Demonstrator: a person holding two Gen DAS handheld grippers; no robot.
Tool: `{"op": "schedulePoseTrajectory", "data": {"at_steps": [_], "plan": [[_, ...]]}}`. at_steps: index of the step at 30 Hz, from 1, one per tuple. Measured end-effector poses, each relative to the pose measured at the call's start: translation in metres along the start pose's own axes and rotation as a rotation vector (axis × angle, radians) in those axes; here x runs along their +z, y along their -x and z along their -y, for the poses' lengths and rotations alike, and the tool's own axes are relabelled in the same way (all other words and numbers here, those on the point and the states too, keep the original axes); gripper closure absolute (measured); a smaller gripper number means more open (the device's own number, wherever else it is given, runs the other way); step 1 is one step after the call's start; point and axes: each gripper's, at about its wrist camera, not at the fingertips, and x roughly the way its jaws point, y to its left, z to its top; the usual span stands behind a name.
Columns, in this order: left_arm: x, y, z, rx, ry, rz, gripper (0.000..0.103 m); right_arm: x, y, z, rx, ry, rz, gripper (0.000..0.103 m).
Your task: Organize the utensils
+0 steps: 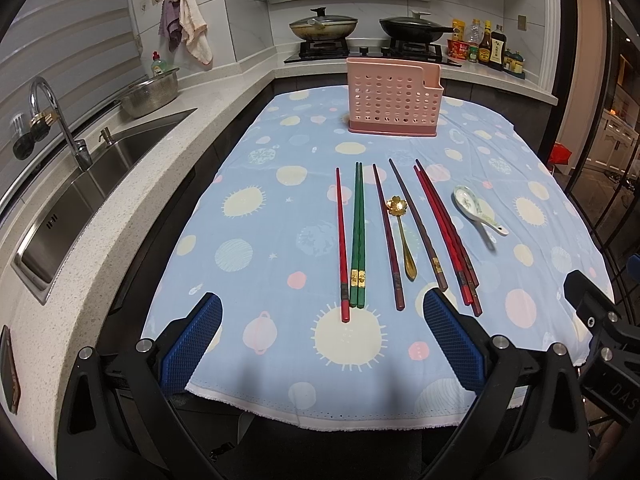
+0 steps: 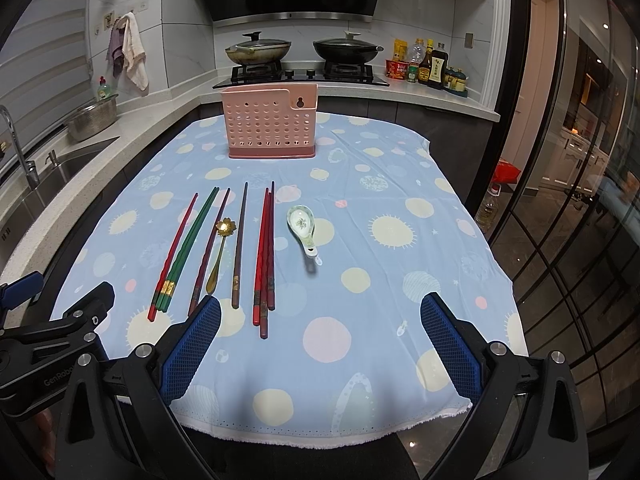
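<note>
Several chopsticks lie side by side on the blue patterned tablecloth point(image 1: 260, 264): a red one point(image 1: 341, 240), a green pair point(image 1: 358, 236), dark ones point(image 1: 387, 236) and a red bundle point(image 1: 446, 232). A gold flower spoon point(image 1: 402, 236) lies among them and a white ceramic spoon point(image 1: 476, 210) to their right. A pink perforated utensil holder point(image 1: 394, 98) stands at the far side. My left gripper point(image 1: 322, 312) hovers open near the chopsticks' handle ends. My right gripper point(image 2: 320, 316) hangs open at the table's near edge, with the red bundle point(image 2: 265, 256) just left of its middle and the ceramic spoon point(image 2: 303, 228) ahead.
A steel sink point(image 1: 100, 176) with tap and counter runs along the left. Behind the holder is a stove with two lidded pans point(image 1: 324, 26) and sauce bottles point(image 1: 486, 46). Glass doors point(image 2: 580, 200) stand to the right.
</note>
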Motion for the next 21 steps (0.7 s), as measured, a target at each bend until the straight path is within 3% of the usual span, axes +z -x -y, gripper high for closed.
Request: {"op": "schedulePoseTrajectory", "data": {"at_steps": [9, 13, 21], "plan": [[0.002, -0.009, -0.007, -0.039, 0.036, -0.035, 0.007, 0.006, -0.001, -0.006, 0.005, -0.005, -0.011, 0.007], [0.004, -0.024, -0.019, -0.072, 0.074, -0.071, 0.007, 0.0, -0.012, 0.001, 0.01, -0.02, -0.033, 0.007], [0.008, -0.065, -0.034, -0.069, 0.09, -0.118, 0.007, 0.006, -0.043, 0.005, 0.019, -0.045, -0.096, 0.007]]}}
